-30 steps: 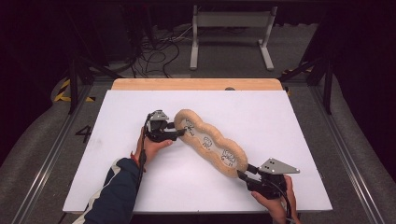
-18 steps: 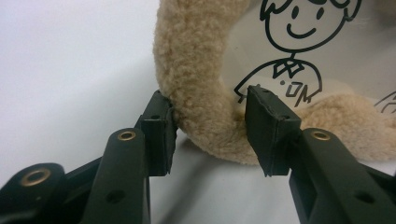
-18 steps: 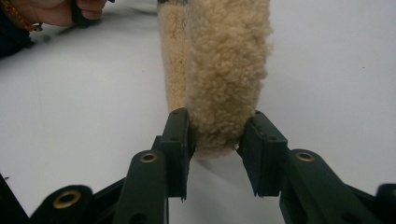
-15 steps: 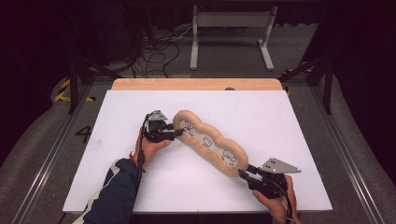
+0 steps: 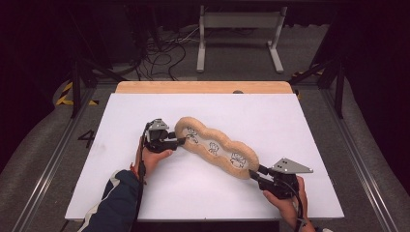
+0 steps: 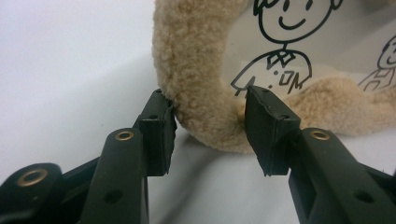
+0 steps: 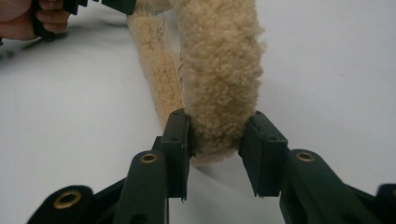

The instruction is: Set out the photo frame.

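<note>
Little has moved since the earlier frames | your left claw (image 5: 180, 140) pinches the fleece frame's (image 5: 215, 146) far-left end, your right claw (image 5: 255, 173) its near-right end | frame stretched diagonally mid-bench (image 5: 309, 130) | both grips made; lifting or repositioning seemingly remains.

My left gripper (image 5: 180, 140) points right, jaws clamped, my hand (image 5: 153, 157) beneath it. My right gripper (image 5: 255, 173) points up-left from the near edge, jaws pinched.
</note>
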A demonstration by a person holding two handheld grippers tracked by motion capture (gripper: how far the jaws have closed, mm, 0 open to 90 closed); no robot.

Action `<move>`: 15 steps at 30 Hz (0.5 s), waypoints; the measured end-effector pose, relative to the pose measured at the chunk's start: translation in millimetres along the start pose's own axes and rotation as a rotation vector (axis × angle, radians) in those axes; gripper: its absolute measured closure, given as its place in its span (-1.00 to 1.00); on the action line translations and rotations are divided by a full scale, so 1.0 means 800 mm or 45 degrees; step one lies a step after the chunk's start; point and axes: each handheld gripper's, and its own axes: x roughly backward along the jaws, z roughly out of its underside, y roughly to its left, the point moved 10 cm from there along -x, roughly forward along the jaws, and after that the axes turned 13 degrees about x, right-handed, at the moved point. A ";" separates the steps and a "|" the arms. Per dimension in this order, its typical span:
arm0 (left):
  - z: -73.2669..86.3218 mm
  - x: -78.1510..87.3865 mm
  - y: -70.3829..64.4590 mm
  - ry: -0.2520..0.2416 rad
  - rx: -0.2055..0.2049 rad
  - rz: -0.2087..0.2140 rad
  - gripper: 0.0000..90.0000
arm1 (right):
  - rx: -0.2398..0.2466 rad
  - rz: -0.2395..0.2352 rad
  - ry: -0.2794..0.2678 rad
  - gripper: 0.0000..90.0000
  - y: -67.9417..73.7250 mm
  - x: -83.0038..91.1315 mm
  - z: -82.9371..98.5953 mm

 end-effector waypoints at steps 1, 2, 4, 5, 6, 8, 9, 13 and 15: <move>0.002 0.002 0.000 0.010 -0.015 -0.016 0.23 | -0.001 0.002 0.000 0.42 -0.002 -0.001 0.000; 0.004 0.004 -0.001 0.015 -0.027 -0.029 0.24 | 0.010 -0.001 0.002 0.41 -0.002 -0.002 -0.001; 0.009 0.007 -0.001 0.029 -0.066 -0.057 0.28 | 0.038 0.010 0.009 0.40 -0.002 -0.005 -0.003; 0.011 0.008 -0.001 0.033 -0.071 -0.062 0.32 | 0.040 0.010 0.010 0.40 -0.002 -0.007 -0.004; 0.012 0.010 -0.001 0.033 -0.072 -0.061 0.33 | 0.035 0.010 0.012 0.40 -0.003 -0.008 -0.005; 0.014 0.013 0.000 0.032 -0.082 -0.056 0.34 | 0.023 0.013 0.009 0.39 -0.007 -0.010 -0.005; 0.015 0.015 0.000 0.032 -0.080 -0.044 0.34 | 0.019 0.013 0.008 0.39 -0.008 -0.011 -0.005; 0.009 0.018 0.002 -0.017 -0.062 -0.045 0.34 | 0.023 0.020 0.011 0.38 -0.010 -0.011 -0.006; 0.005 0.019 0.002 -0.036 -0.070 -0.042 0.31 | 0.021 0.023 0.010 0.38 -0.010 -0.011 -0.006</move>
